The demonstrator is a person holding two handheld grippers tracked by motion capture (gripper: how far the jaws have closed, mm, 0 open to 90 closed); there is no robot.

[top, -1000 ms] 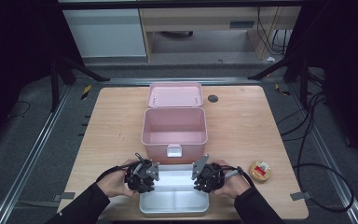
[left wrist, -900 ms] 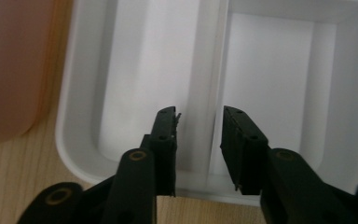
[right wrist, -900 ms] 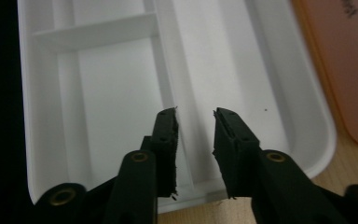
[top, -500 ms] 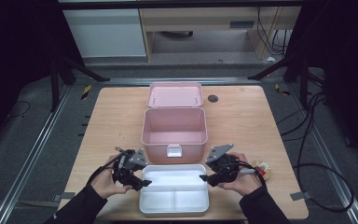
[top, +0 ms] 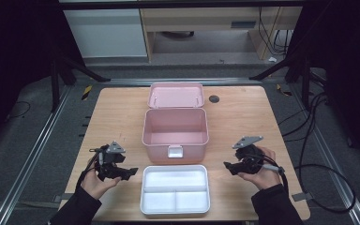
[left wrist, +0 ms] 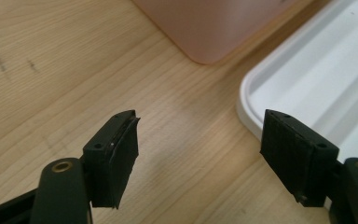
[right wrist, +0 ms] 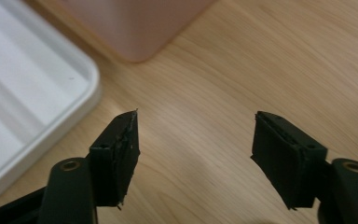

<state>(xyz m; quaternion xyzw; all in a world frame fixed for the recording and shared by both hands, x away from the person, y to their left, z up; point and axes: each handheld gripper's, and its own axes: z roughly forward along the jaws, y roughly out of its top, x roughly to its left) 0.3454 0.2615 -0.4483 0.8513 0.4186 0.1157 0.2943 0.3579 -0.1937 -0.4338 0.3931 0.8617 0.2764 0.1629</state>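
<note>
Both grippers stand off the white tray (top: pixel 176 195), one to each side of it, pointing inward across bare table (top: pixel 243 112).

Your left gripper (top: pixel 129 172) sits just beside the tray's left edge. Jaws wide apart, nothing between them. The left gripper view has the tray's rounded corner (left wrist: pixel 256 100) close to the right-hand jaw, apart from it, with wood grain under the gap.

Your right gripper (top: pixel 227 165) is a little farther off the tray's right edge. Jaws equally wide, empty. The right gripper view puts the tray rim (right wrist: pixel 81 100) to the left of the jaws, clear of both.

Step, as I read it: the tray rests flat on the table at the near edge, in front of the pink box (top: pixel 175 132), and neither claw has a hold on it. This looks like the pause between a release and whatever follows.

Next move, if you go back to the tray: bring each claw in square to a side rim, with one jaw over the lip and one under, and close both together so it lifts level.

Tray: white, glossy plastic, shallow, rounded corners, one long compartment at the back and two smaller ones in front, all empty. The box just behind it is open and empty, with a white latch (top: pixel 175 152) facing the tray and its lid (top: pixel 176 95) lying behind.
</note>
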